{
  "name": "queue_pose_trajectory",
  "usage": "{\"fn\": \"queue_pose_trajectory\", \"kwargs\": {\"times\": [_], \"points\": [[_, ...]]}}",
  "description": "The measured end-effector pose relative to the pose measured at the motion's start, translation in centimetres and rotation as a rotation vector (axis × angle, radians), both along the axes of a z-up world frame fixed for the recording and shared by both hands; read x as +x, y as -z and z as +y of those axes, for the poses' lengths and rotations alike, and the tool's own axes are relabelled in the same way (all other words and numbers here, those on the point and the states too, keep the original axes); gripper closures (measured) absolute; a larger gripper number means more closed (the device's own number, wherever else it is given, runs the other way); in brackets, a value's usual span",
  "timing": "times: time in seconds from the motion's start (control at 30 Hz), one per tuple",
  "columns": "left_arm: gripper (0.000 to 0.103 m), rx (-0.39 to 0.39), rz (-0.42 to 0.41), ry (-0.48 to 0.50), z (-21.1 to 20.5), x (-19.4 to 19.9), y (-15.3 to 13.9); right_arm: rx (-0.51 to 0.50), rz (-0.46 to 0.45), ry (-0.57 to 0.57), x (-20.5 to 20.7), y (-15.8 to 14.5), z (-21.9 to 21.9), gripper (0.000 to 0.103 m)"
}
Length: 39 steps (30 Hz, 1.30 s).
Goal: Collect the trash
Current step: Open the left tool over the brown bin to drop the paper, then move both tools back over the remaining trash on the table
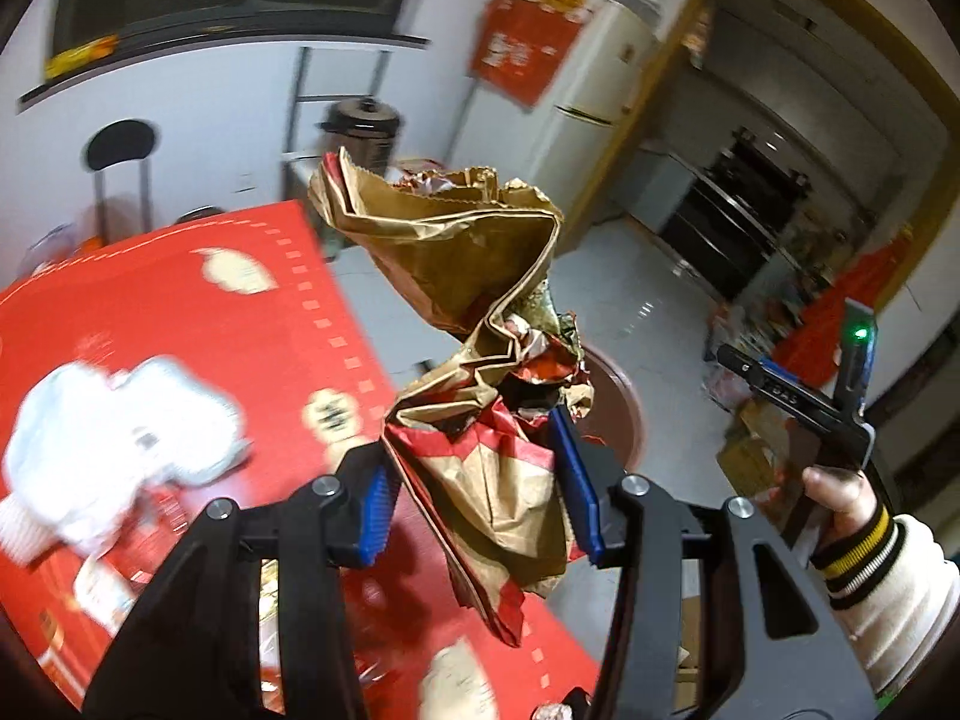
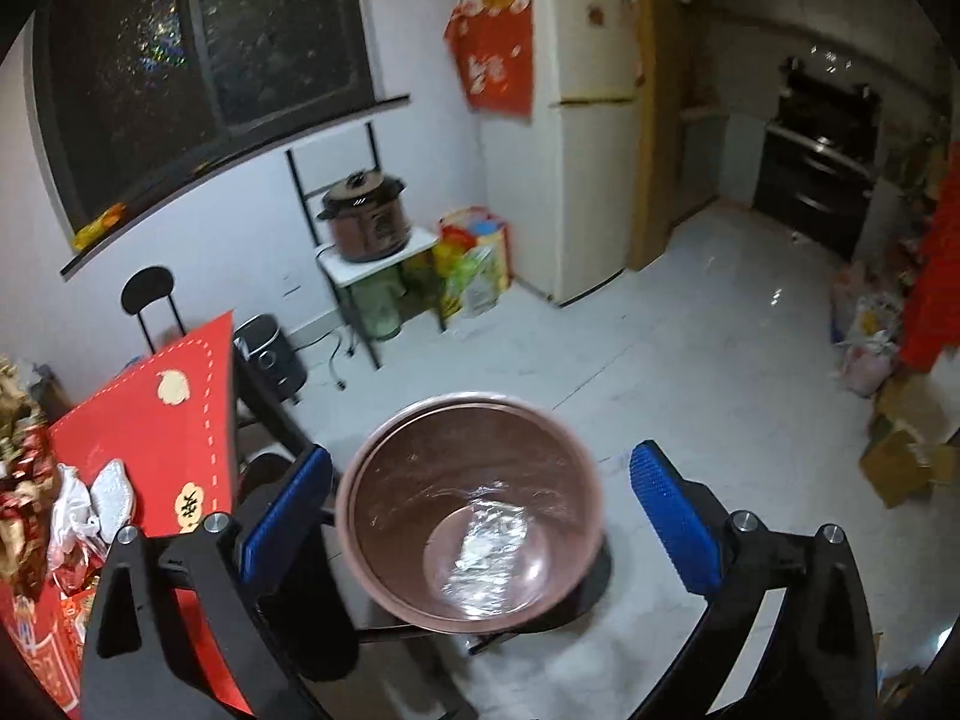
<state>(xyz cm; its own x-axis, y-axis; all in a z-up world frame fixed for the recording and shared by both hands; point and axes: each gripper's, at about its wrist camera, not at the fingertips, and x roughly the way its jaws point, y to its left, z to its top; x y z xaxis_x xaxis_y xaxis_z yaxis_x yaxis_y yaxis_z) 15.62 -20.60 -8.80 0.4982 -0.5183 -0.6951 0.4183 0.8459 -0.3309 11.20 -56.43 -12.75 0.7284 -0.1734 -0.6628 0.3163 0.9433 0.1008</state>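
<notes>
The left gripper (image 1: pixel 474 483) clamps the crumpled paper bag (image 1: pixel 474 360) above the tabletop (image 1: pixel 180 312) edge, the right gripper (image 2: pixel 480 516) gapes empty over the bin (image 2: pixel 468 504); a loose wrapper could spill toward five o'clock.

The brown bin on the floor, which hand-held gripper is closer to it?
Right. The right hand-held gripper hangs open just above the brown bin. The left hand-held gripper is by the red table, gripping a crumpled paper bag.
</notes>
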Motion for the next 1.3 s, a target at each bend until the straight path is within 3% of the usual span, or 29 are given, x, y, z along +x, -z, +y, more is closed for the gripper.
{"fn": "queue_pose_trajectory", "kwargs": {"times": [0.2,0.53,0.6,0.67,0.7,1.0,1.3], "points": [[0.054,-0.006,0.022,0.121,-7.6,2.1,1.4,0.017,-0.007,0.073,-2.9,-1.5,-3.0,0.005],[0.05,-0.003,0.117,0.256,-19.3,7.4,5.8,0.07,0.014,0.105,-5.7,-0.5,-5.8,0.005],[0.03,-0.027,0.108,0.27,-20.5,8.3,6.0,0.082,0.018,0.111,-6.1,-0.2,-6.1,0.005],[0.017,-0.049,0.085,0.256,-21.1,9.1,5.6,0.093,0.022,0.119,-6.5,0.1,-6.4,0.005],[0.017,-0.062,0.079,0.25,-21.2,9.3,5.4,0.097,0.022,0.121,-6.6,0.2,-6.5,0.005],[0.006,-0.076,0.003,0.148,-15.7,8.1,1.6,0.104,-0.028,0.101,-7.8,-1.1,-5.0,0.005],[0.006,0.007,-0.097,-0.092,-1.9,3.0,-1.5,0.072,-0.092,-0.032,-6.2,-2.6,0.9,0.005]]}}
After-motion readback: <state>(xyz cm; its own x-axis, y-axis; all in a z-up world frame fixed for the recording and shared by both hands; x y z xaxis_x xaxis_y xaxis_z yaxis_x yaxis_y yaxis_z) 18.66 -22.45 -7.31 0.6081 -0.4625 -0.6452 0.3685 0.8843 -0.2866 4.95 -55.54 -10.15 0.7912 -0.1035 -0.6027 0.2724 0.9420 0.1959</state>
